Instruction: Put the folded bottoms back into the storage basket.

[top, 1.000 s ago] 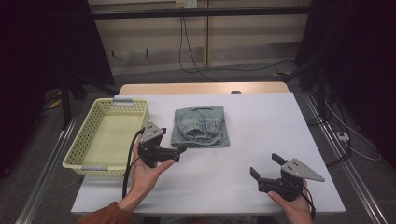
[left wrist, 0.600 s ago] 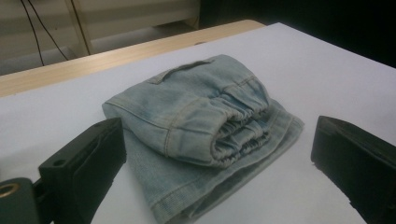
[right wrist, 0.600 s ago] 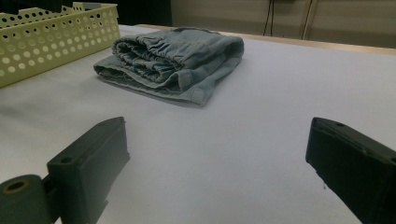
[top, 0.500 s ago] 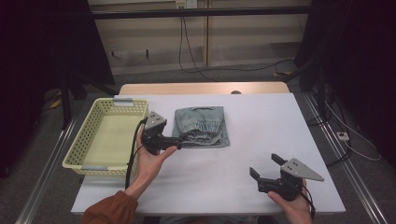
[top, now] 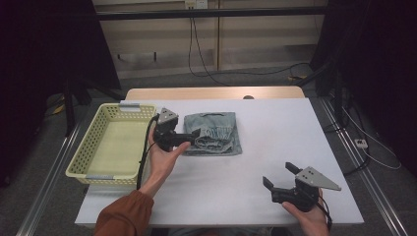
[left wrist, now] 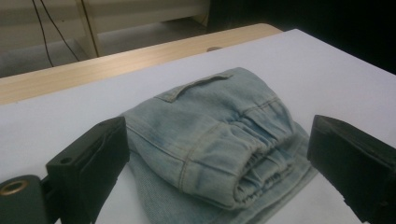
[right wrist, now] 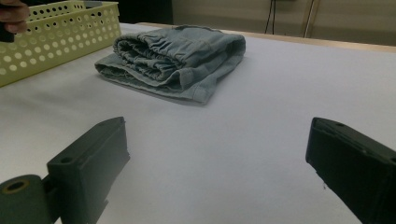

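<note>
A folded light-blue denim garment [top: 215, 133] lies on the white table [top: 280, 123], just right of a yellow basket [top: 81, 156]. My left gripper [top: 198, 135] is at the garment's left edge, open. In the left gripper view the denim [left wrist: 219, 135] sits between the two black jaws of that gripper [left wrist: 219, 163], with its elastic waistband fold nearest; I cannot tell whether the jaws touch it. My right gripper [top: 278, 175] hovers open near the front right of the table. In the right gripper view, that gripper [right wrist: 219, 163] has nothing between its jaws and the denim [right wrist: 177, 56] lies farther off.
The perforated yellow basket [right wrist: 56, 32] stands at the table's left side and holds nothing I can see. A wooden strip [top: 211, 93] runs along the table's far edge. Cables hang behind it. Bare table surface lies between the garment and the right gripper.
My left gripper has moved away from the person and to the right, up to the denim's left edge. The right gripper has stayed put.
</note>
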